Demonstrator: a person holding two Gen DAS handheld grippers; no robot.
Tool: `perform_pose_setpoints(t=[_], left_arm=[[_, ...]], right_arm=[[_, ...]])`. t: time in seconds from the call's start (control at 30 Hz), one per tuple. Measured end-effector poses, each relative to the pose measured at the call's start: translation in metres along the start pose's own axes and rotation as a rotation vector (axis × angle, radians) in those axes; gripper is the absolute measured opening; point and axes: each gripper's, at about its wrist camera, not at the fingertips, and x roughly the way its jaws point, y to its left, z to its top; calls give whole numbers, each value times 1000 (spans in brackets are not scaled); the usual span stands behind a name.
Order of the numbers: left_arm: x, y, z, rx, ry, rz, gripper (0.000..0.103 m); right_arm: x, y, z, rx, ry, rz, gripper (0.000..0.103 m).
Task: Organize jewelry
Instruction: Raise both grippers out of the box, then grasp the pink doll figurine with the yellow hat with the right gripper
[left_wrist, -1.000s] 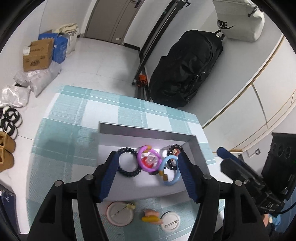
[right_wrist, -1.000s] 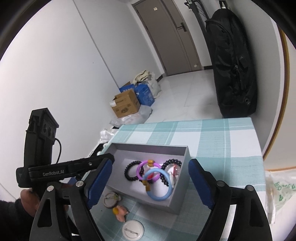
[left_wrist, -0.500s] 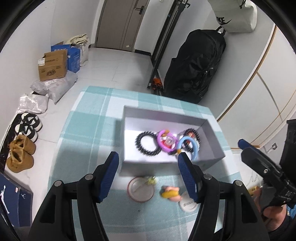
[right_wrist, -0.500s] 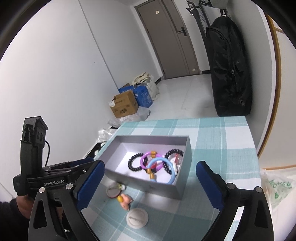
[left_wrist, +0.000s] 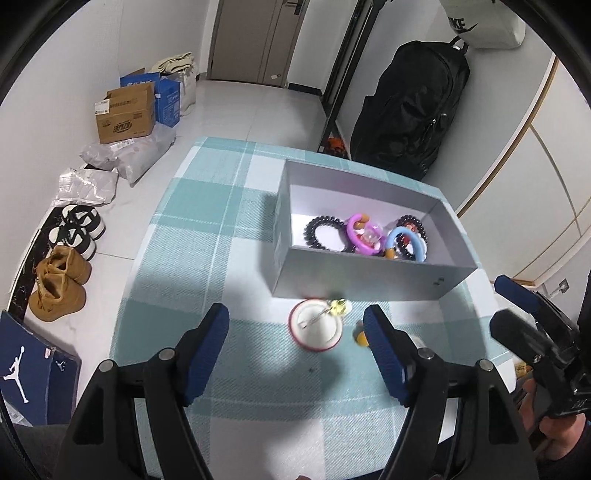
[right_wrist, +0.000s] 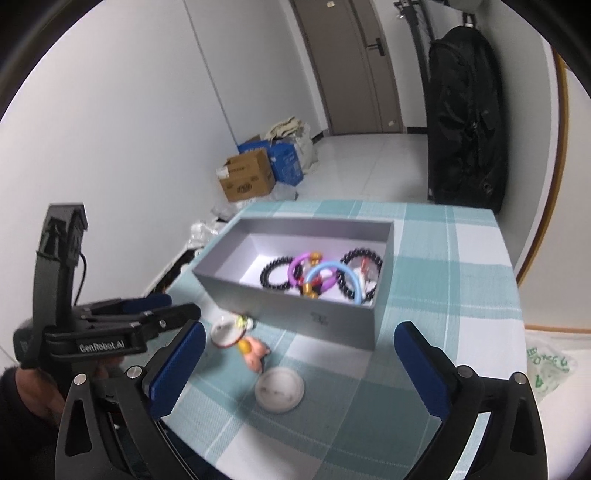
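The grey box (left_wrist: 369, 284) on the checked tablecloth (left_wrist: 207, 229) holds a black bead bracelet (left_wrist: 325, 233), a purple ring (left_wrist: 364, 239) and a blue ring (left_wrist: 408, 242). Just outside its near wall lie two pin badges (right_wrist: 279, 388) and a small figure (right_wrist: 255, 350). The left gripper (left_wrist: 297, 350) and right gripper (right_wrist: 295, 373) both hover empty, jaws wide apart.

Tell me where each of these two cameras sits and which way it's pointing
Left wrist: sits on the left gripper, looking steeply down at the checked table and grey box; its own open blue-padded fingers and the right gripper at the right edge show.
Right wrist: sits on the right gripper, looking forward and down at the same box, toward the door; its open fingers and the left gripper show.
Shared: the box of bracelets, the red-rimmed badge, the black bag.
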Motion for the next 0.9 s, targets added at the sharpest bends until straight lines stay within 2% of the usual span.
perform_pose_setpoints(t=[0.33,0.43,0.6,0.9], left_arm=[[-1,7,-3,-23,13,6,71],[-1,9,-3,-24,22,18,71],[1,14,-5,-36,44,27,71],[-2,21,-3,-51,53,26,71]], right_arm=[[20,17,-14,-65,93,21,102],[27,20,-15,-74,120,28,99],[43,25,-15,-87,172,49,78],[66,41,-13,-148,227,35,61]])
